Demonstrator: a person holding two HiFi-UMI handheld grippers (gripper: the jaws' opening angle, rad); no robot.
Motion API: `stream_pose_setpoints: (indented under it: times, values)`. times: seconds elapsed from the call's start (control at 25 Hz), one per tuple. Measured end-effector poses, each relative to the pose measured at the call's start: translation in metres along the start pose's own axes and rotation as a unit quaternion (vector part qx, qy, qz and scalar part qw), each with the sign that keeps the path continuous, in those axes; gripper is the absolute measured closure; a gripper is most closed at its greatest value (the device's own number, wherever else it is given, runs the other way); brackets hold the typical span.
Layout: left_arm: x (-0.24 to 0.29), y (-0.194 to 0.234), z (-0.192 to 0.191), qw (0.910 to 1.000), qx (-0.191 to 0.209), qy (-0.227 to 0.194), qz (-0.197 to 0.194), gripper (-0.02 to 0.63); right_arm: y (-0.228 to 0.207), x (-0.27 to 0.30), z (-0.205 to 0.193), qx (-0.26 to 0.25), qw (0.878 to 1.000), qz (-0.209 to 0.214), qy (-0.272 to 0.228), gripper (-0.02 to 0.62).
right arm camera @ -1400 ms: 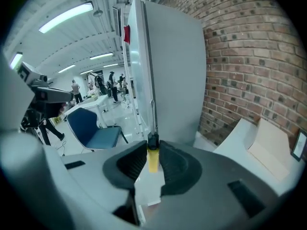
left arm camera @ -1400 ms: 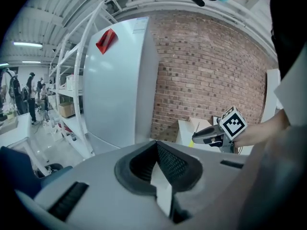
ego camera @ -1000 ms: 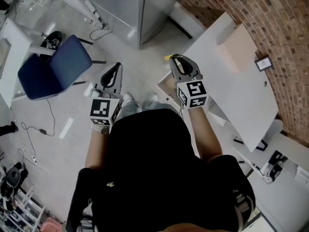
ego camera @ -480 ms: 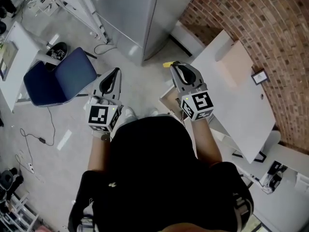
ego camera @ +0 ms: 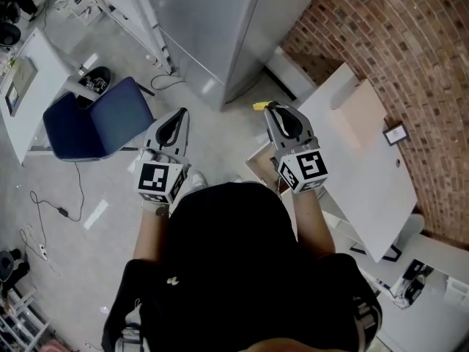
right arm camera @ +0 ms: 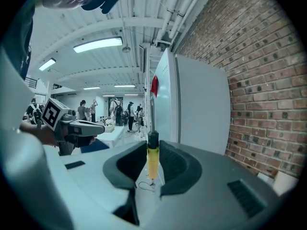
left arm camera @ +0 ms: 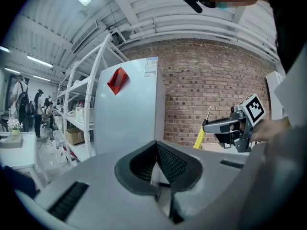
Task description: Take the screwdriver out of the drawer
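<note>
Now, with my right gripper (right arm camera: 152, 145) clamped on the yellow screwdriver (right arm camera: 152, 163) and my left gripper (left arm camera: 156, 143) closed empty, I should press firmly and avoid tilting its shaft.

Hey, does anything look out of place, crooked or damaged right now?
Nothing stands out. The right gripper has its jaws shut on the yellow screwdriver, which sits straight between them with its shaft pointing up. The left gripper is shut with nothing in its jaws. No spill or damage shows.
</note>
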State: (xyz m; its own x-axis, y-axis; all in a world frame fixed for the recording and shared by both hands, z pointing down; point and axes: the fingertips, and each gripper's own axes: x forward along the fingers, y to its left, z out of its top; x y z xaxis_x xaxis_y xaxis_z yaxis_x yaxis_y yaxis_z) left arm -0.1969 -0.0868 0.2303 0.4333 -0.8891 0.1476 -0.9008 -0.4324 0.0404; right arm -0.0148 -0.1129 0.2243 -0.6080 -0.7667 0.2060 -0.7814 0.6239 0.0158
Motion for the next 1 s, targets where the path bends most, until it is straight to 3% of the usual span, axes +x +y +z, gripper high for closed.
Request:
stream_pose_setpoints:
  times: [1.0]
  values:
    - [-0.003, -0.014, 0.001, 0.9998, -0.01, -0.002, -0.015, 0.603, 0.006, -0.009, -0.008, 0.001, 1.0, -0.004, 0.003, 0.505]
